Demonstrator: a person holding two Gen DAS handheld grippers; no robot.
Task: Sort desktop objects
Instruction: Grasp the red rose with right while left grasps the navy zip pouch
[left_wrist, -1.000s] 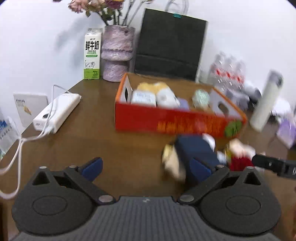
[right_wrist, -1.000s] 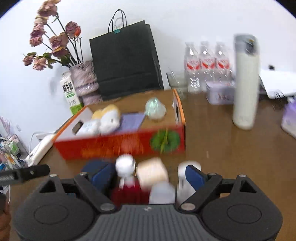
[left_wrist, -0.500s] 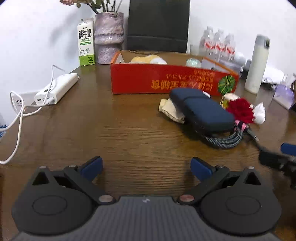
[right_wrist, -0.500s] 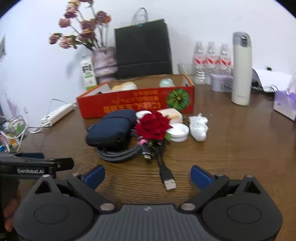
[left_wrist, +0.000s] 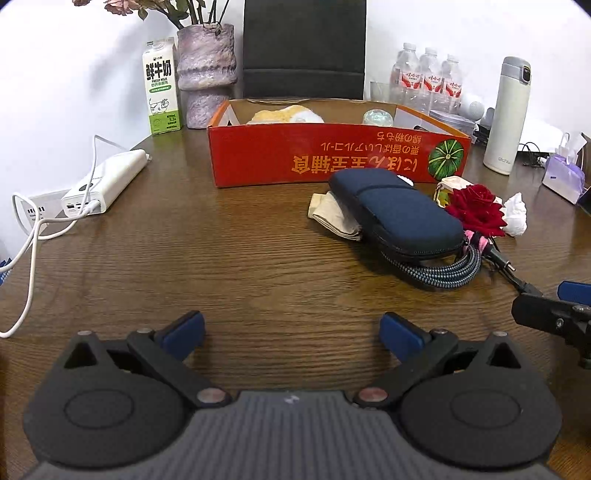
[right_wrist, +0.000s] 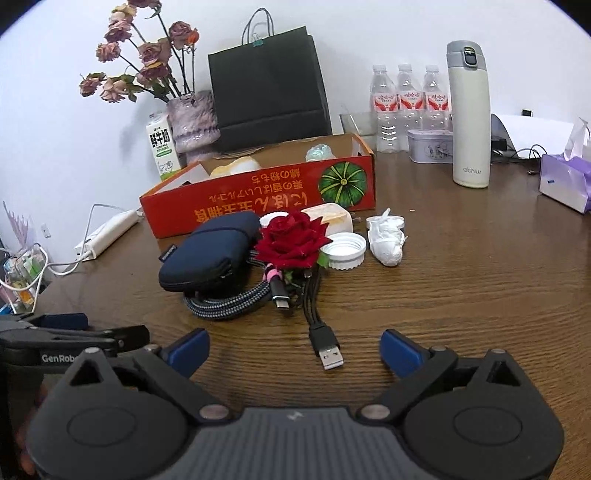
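While both tongs hang wide open, nothing's grabbed.
Left gripper (left_wrist: 291, 328) and right gripper (right_wrist: 294, 347) hover short of the navy zip pouch (right_wrist: 210, 251), red fabric rose (right_wrist: 293, 240) and orange cardboard box (right_wrist: 258, 199).

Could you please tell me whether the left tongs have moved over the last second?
Yes. The left tongs have pulled back toward the person: the red cardboard box now sits farther off, with bare table between, and they stand open.

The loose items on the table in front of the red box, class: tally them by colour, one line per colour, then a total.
Navy: 1, pouch
Red: 1, rose
White: 2, jar lid, crumpled tissue
Black or dark: 2, braided cable, USB cable
Beige: 2, folded cloth, block
Total: 8
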